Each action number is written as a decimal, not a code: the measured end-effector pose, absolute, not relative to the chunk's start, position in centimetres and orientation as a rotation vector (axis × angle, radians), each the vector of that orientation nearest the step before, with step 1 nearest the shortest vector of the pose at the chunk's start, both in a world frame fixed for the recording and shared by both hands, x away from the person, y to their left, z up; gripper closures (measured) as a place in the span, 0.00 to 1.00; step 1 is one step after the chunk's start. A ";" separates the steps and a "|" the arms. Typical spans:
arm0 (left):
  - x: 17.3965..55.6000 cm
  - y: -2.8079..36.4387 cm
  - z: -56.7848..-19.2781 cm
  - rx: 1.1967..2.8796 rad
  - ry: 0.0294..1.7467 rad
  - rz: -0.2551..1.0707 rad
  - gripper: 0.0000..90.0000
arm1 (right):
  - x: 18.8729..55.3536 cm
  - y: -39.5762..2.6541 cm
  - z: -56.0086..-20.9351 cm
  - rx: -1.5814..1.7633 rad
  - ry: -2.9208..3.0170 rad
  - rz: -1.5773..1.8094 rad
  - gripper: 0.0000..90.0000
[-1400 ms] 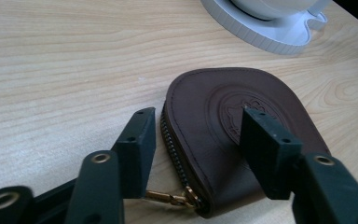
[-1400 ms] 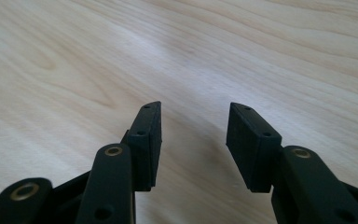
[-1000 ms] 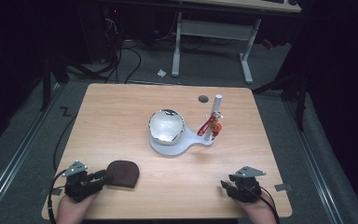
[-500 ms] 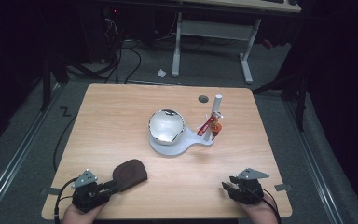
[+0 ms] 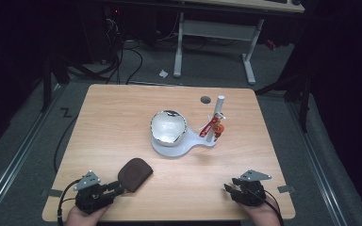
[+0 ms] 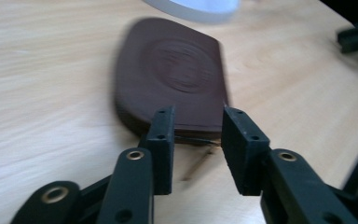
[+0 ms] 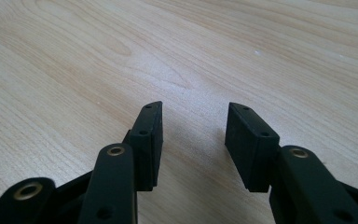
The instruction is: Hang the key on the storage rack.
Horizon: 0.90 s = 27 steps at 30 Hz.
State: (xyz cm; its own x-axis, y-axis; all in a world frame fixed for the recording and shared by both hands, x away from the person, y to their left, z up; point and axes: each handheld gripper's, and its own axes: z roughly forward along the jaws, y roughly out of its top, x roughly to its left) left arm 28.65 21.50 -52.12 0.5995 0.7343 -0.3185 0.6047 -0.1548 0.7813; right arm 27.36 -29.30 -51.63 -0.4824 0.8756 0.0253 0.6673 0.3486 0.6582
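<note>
High view shows our left tool [image 5: 115,189] at the worktop's [image 5: 122,122] near left, its jaws just opening, spread beside the brown pad's [image 5: 135,173] near edge without pressing it; our right tool [image 5: 230,187] rests spread, holding nothing, at the near right.

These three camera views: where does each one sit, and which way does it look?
High view: above the person's side, looking forward and down on the light wooden table; forearms and both grippers show.
Left gripper view: rides the left gripper, looking along its jaws at the flat dark brown rounded pad.
Right gripper view: rides the right gripper, facing bare tabletop.
Shared: the high and left gripper views both show the pad.
</note>
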 end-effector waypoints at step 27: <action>32.6 21.4 -53.9 1.724 1.198 0.025 0.71 | 27.5 -29.3 -51.9 1.377 2.288 0.874 0.63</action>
State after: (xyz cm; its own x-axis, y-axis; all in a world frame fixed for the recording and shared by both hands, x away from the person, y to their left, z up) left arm 32.56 21.44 -53.86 0.5099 0.7155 -0.4776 0.6946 -0.0148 0.7193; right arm 27.48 -29.26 -51.86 -0.4779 0.8779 0.0308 0.6750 0.3446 0.6524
